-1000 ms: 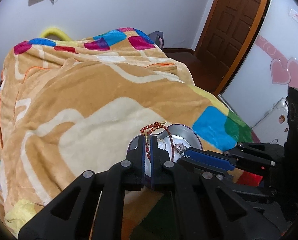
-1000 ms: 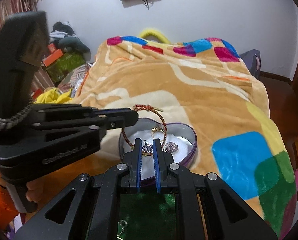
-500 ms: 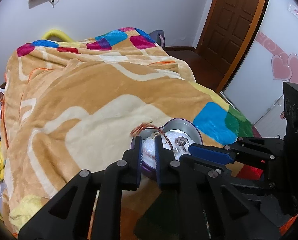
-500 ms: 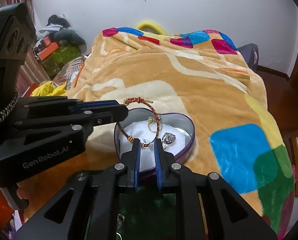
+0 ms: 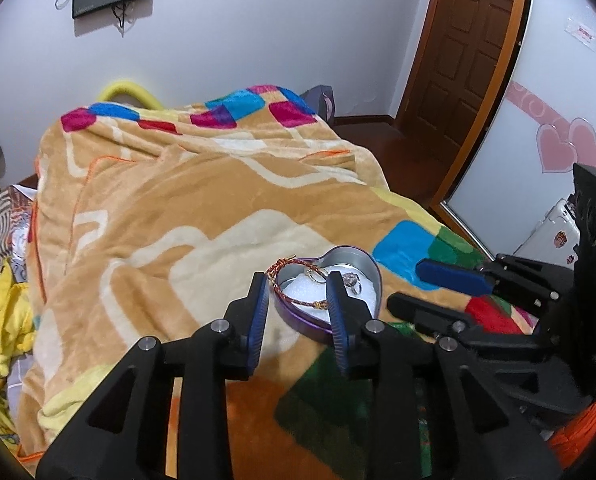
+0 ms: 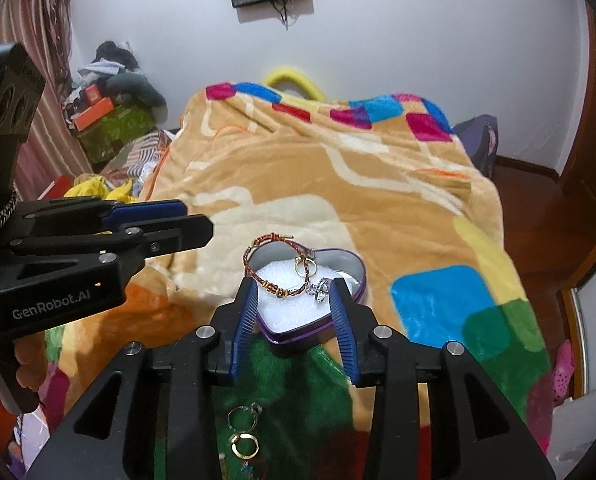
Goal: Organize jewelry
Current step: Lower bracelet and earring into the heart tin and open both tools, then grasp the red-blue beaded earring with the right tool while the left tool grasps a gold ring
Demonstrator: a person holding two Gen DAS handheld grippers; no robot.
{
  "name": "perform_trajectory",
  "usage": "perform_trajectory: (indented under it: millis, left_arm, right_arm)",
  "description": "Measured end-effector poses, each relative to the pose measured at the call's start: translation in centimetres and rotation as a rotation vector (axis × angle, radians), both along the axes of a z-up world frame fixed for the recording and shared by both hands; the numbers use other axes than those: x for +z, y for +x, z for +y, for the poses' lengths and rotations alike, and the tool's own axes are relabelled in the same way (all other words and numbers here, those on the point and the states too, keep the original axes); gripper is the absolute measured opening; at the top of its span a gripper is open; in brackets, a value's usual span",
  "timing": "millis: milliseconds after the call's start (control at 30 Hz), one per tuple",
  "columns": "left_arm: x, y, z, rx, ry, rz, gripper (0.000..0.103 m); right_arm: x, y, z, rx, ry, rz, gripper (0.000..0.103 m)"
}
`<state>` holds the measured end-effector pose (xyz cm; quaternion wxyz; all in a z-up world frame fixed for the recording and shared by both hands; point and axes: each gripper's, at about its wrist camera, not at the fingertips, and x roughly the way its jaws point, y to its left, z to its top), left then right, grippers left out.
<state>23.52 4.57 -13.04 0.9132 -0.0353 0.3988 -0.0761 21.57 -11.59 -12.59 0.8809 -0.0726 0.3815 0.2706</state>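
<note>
A purple heart-shaped tin (image 6: 354,276) (image 5: 360,258) with white padding sits on the blanket. In it lie a red and gold braided bracelet (image 6: 272,286) (image 5: 298,300), partly over the rim, a gold ring (image 6: 305,264) and a silver ring (image 6: 320,290) (image 5: 352,280). My left gripper (image 5: 296,284) is open and empty just in front of the tin. My right gripper (image 6: 294,292) is open and empty, its fingers on either side of the tin's near end. Two gold hoop earrings (image 6: 244,432) lie on the blanket under the right gripper.
An orange patterned blanket (image 6: 338,184) covers the bed. Piled clothes and boxes (image 6: 110,108) stand at the left. A wooden door (image 5: 470,48) is at the back right. Each gripper shows in the other's view, the left (image 6: 162,224) and the right (image 5: 454,280).
The left gripper let go of the bracelet, which dropped into the tin. Both grippers opened and drew back from the tin.
</note>
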Motion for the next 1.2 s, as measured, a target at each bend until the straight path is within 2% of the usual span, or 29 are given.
perform_trajectory:
  millis: [167,367,567,867,1200]
  left_arm:
    - [1.3,-2.2,-0.3,0.0,0.009,-0.027,0.039]
    - [1.6,-4.6,-0.9,-0.007,0.014,-0.029,0.041]
    - [0.7,-6.4,-1.6,-0.014,0.011,0.003,0.042]
    - [-1.6,-8.4,-2.9,-0.032,0.011,0.068,0.042]
    - [-5.2,-9.3,-3.5,-0.041,-0.005,0.159,0.042]
  right_arm:
    - [1.4,-1.6,-0.7,-0.017,0.01,-0.033,0.034]
    - [2.3,-3.4,-1.5,-0.035,0.019,-0.054,0.034]
    - [2.2,-5.2,-2.6,-0.057,0.023,-0.055,0.034]
    - [-0.3,-7.2,-4.0,-0.078,0.007,0.01,0.034]
    - [-5.0,-8.3,-4.0,-0.049,-0.022,0.145,0.034]
